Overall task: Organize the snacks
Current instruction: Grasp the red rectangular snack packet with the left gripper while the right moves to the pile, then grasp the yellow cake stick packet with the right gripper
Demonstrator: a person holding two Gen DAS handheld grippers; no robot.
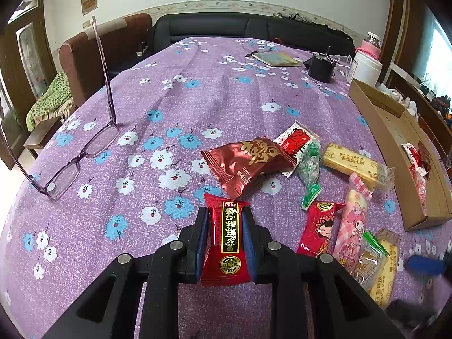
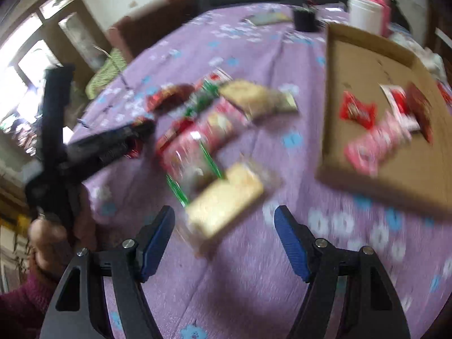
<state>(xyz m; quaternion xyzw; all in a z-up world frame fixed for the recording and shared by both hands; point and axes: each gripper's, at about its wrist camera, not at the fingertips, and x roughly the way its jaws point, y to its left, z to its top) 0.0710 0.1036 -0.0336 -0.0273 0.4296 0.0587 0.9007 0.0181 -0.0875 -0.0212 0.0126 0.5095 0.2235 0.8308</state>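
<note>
- Left gripper (image 1: pixel 226 234), bottom centre of the left wrist view: jaws drawn narrow and clamped on a red snack packet (image 1: pixel 225 243). The packet carries a black vertical label with gold Chinese characters and a round gold seal below it; the characters are not legible to me.
- Right gripper (image 2: pixel 224 237), bottom centre of the right wrist view: jaws wide apart, nothing pressed between the blue pads (image 2: pixel 291 243). A yellow biscuit packet (image 2: pixel 226 203) lies on the cloth just beyond them. This view is motion-blurred.
- Loose snacks, centre right of the left wrist view: a dark red pouch (image 1: pixel 248 163) with one large gold character and small print reading "I love you"; a yellow biscuit bar (image 1: pixel 353 165) with Japanese katakana and Chinese print; a pink striped packet (image 1: pixel 353 226) showing a cartoon rabbit figure; a red packet (image 1: pixel 319 231) with a cartoon opera-style doll; a green-and-white twisted sweet (image 1: pixel 309 169).
- Cardboard tray (image 2: pixel 356 65), right side of the right wrist view: holds several red and pink packets; print unreadable through blur.
- Bench (image 1: pixel 197 90): covered by a purple cloth with white and blue flowers. Purple-framed spectacles (image 1: pixel 82 152) rest at left, well apart from the snacks.
- Far end: a booklet (image 1: pixel 276 58), a black pot (image 1: pixel 320 66), a white canister (image 1: pixel 367 66).
- Room: dark sofa (image 1: pixel 212 24) and brown armchair (image 1: pixel 93 53) behind the bench; white walls with a patterned border.
</note>
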